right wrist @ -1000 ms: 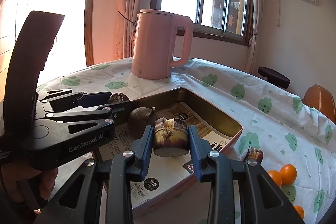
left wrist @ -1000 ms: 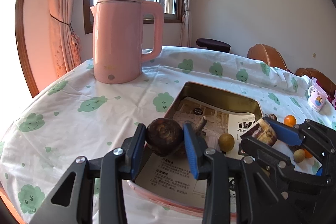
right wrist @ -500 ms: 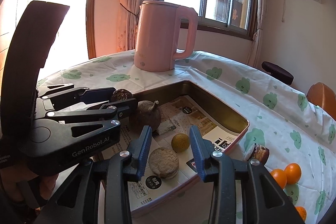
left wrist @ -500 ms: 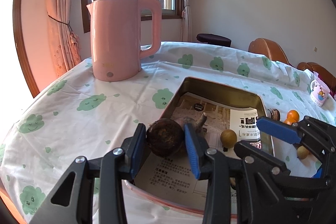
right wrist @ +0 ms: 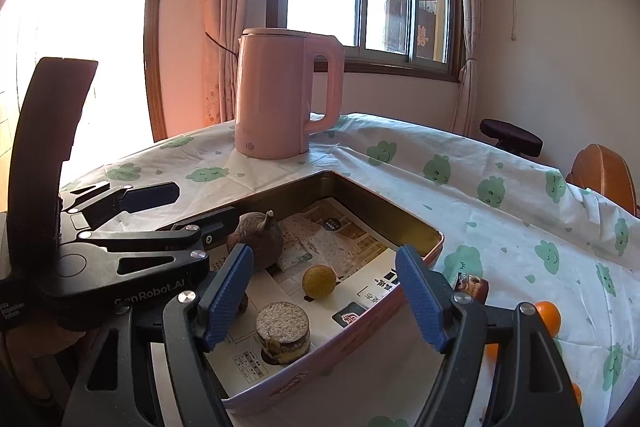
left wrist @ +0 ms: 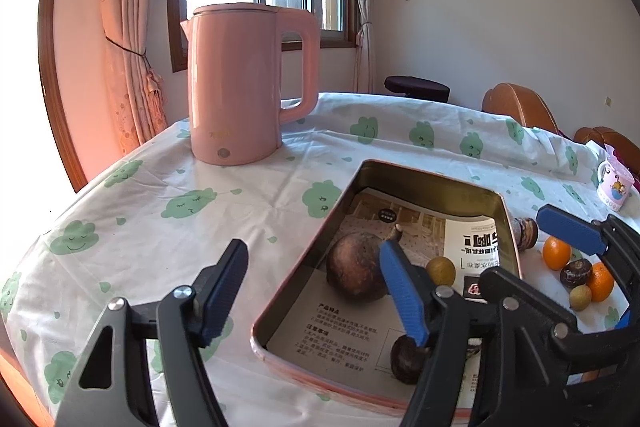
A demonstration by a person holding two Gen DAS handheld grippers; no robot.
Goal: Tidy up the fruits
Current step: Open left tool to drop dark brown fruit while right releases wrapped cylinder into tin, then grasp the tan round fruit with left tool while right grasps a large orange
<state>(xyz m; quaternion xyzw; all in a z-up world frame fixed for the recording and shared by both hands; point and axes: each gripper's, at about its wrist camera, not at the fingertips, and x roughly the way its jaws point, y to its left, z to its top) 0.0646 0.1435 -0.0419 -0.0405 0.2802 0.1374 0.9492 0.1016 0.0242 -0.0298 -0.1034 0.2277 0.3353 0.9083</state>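
My left gripper (left wrist: 312,291) hangs over the near left rim of the pink tray (left wrist: 432,177), its jaws opening and empty. A small dark round root (left wrist: 404,357) lies on the tray's paper below its right finger. Beyond it rest a big brown taro (left wrist: 354,271) with a stem and a small yellow-green fruit (left wrist: 440,270). My right gripper (right wrist: 324,293) is also opening, empty, above a cut taro piece (right wrist: 282,331) that stands in the tray (right wrist: 404,223). The taro (right wrist: 256,239) and yellow fruit (right wrist: 319,281) lie behind it.
A pink kettle (left wrist: 240,83) stands beyond the tray at the left. Right of the tray lie oranges (left wrist: 556,253), a dark fruit (left wrist: 576,273), a small pale fruit (left wrist: 580,297) and a cut root (left wrist: 524,233). A wrapped snack (right wrist: 472,285) and a mug (left wrist: 614,183) are there too.
Both grippers let go and spread their jaws. The cut taro piece dropped from the right one into the tray first, then the dark round root fell from the left one.
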